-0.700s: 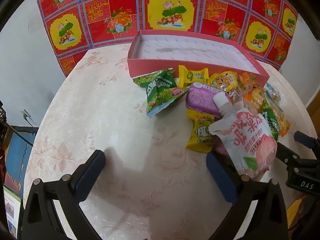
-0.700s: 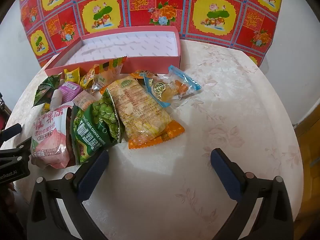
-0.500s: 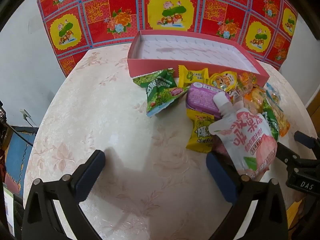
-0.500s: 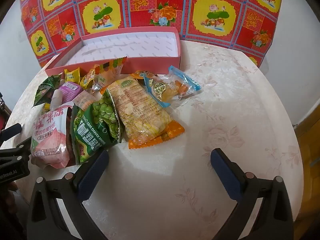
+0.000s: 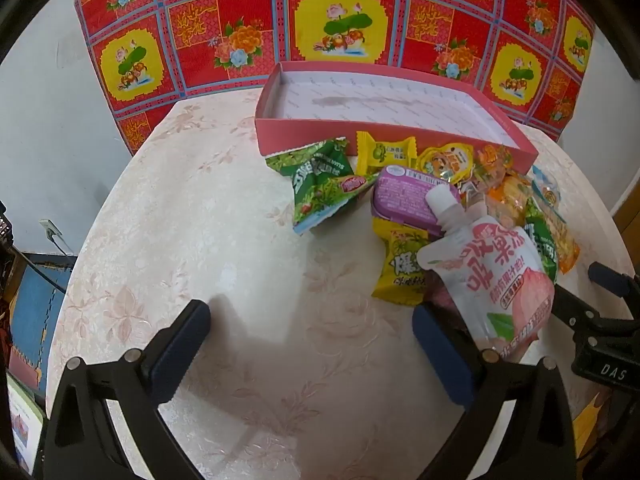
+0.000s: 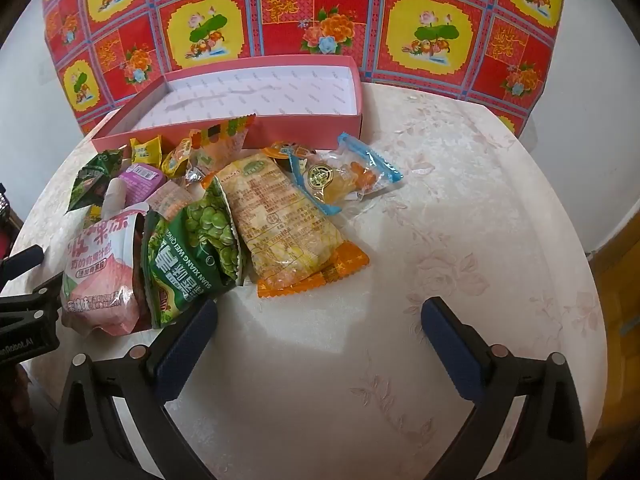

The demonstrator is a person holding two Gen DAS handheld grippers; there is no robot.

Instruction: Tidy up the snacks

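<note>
A heap of snacks lies in front of an empty pink box (image 5: 304, 136) (image 6: 304, 134). In the heap are a white peach jelly pouch (image 5: 492, 276) (image 6: 100, 268), a purple tin (image 5: 408, 196), a green pea bag (image 6: 192, 248), a long orange-edged pack (image 6: 288, 224), a blue-edged clear pack (image 6: 348, 176) and a green leafy bag (image 5: 320, 184). My left gripper (image 5: 312, 340) is open over bare table, its right finger beside the pouch. My right gripper (image 6: 320, 332) is open too, its left finger (image 6: 184, 344) just short of the pea bag.
The round table (image 5: 180, 200) carries a pale floral cloth. A red and yellow patterned cloth (image 6: 320, 12) hangs behind the box. The right gripper shows at the left view's right edge, the left gripper at the right view's left edge.
</note>
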